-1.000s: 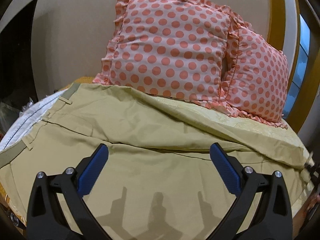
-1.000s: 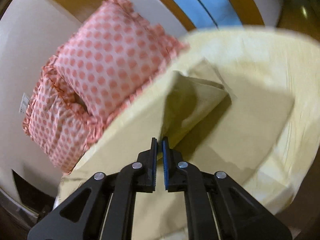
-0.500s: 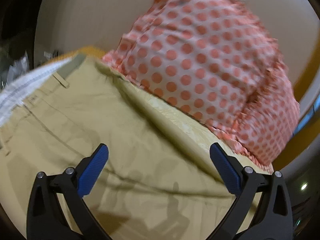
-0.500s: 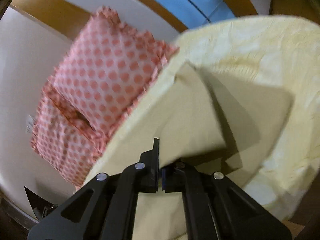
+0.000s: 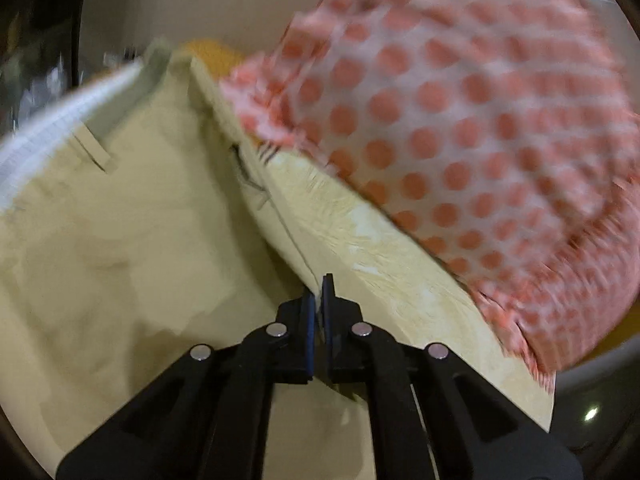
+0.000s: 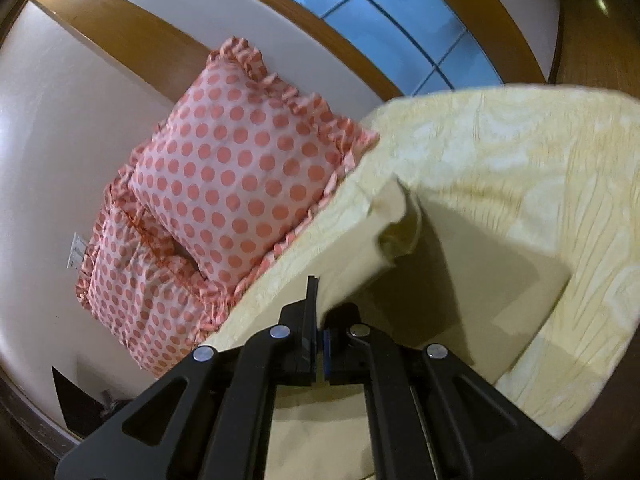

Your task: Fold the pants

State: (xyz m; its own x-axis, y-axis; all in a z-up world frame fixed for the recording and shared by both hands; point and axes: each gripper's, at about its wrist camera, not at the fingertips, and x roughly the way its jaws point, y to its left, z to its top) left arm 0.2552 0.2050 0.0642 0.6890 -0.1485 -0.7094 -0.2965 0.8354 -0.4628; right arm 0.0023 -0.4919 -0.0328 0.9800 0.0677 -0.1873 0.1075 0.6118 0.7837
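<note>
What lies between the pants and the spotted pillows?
A strip of pale yellow bedspread separates the pants from the pillows, clearest in the left wrist view; the right wrist view shows it too.

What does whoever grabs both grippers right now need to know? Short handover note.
Left gripper: shut on the pants, pinching the edge that runs along the yellow bedspread near the polka-dot pillows.
Right gripper: shut on the pants, leg end lifted off the bedspread and curling over.
Pants: khaki, waistband with belt loop at far left of the left wrist view; the rest lies on the bed.
Done: both grips made, leg end raised.
Left: carry the fold over, lay it flat, release, finish the remaining folds.
</note>
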